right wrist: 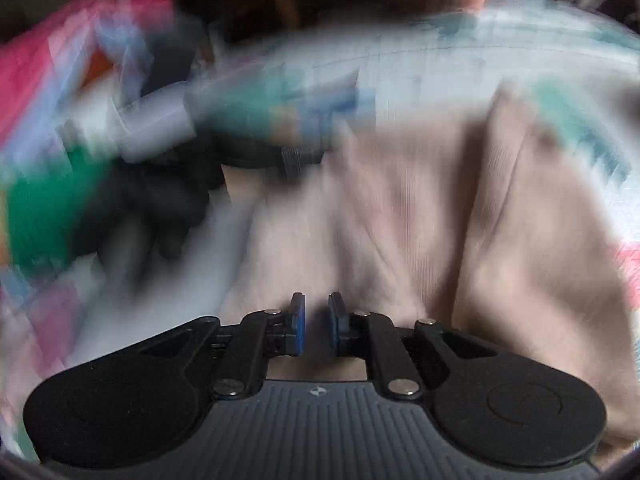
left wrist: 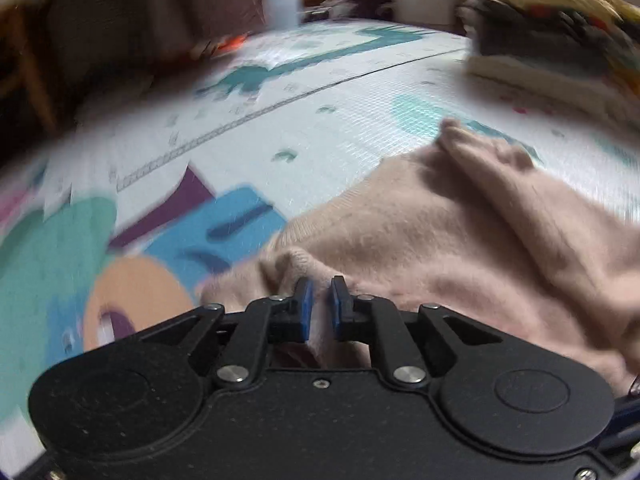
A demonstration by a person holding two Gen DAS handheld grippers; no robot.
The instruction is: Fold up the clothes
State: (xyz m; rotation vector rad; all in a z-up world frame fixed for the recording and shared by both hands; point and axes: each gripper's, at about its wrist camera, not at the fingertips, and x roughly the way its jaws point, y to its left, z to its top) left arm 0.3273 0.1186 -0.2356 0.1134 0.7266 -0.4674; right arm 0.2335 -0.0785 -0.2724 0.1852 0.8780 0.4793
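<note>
Patterned mat (left wrist: 320, 92) lies bare beyond the pink sweater (left wrist: 460, 232), whose edges both left claw (left wrist: 321, 300) and right claw (right wrist: 316, 316) pinch.

sweater (left wrist: 460, 240): soft fuzzy pink knit (finely ribbed in right view) | mat (left wrist: 280, 120): printed, fine grid-embossed surface | left gripper (left wrist: 321, 308): matt grainy black plastic, blue pads, shiny metal pins

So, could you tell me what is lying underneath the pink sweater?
The pink sweater lies on a patterned play mat; the mat's print beneath it is covered.
</note>
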